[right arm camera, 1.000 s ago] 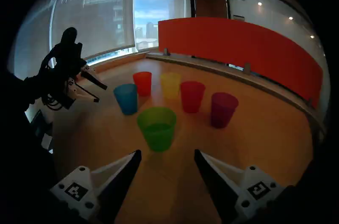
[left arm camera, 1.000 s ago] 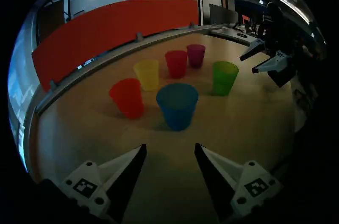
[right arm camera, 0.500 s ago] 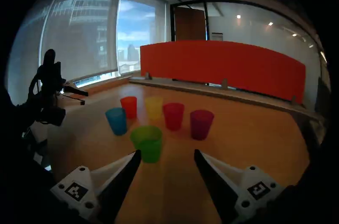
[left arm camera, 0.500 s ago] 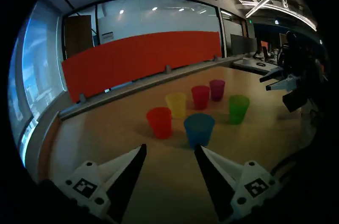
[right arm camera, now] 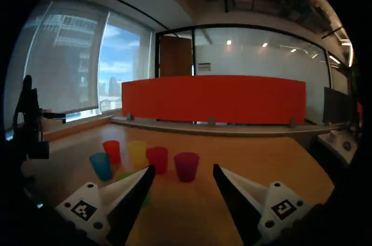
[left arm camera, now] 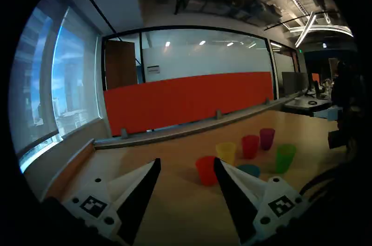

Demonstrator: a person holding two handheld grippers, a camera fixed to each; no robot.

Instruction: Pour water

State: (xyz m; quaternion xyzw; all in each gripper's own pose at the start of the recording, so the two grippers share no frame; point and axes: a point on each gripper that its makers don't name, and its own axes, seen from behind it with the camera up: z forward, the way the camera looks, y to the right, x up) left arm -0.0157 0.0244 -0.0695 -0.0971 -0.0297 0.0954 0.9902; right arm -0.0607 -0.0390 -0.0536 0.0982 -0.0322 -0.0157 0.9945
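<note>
Left gripper (left arm camera: pixel 186 185) is hanging released, both fingers spread and pinching nothing. Right gripper (right arm camera: pixel 183 190) is doing likewise, jaws standing apart over bare wood. Wooden table (left arm camera: pixel 181 150) is running wide beneath both. Orange partition (left arm camera: pixel 186 99) is standing along its far edge. Six cups are sitting upright in a loose cluster on the table, apart from both grippers. In the left gripper view, orange cup (left arm camera: pixel 206 170) is sitting nearest, with yellow cup (left arm camera: pixel 226 152), red cup (left arm camera: pixel 250 146) and purple cup (left arm camera: pixel 267 138) trailing back behind it. Green cup (left arm camera: pixel 284 157) is standing off to the right. Blue cup (left arm camera: pixel 250 169) is peeking from behind the right finger. Cannot tell whether any cup is holding water.
</note>
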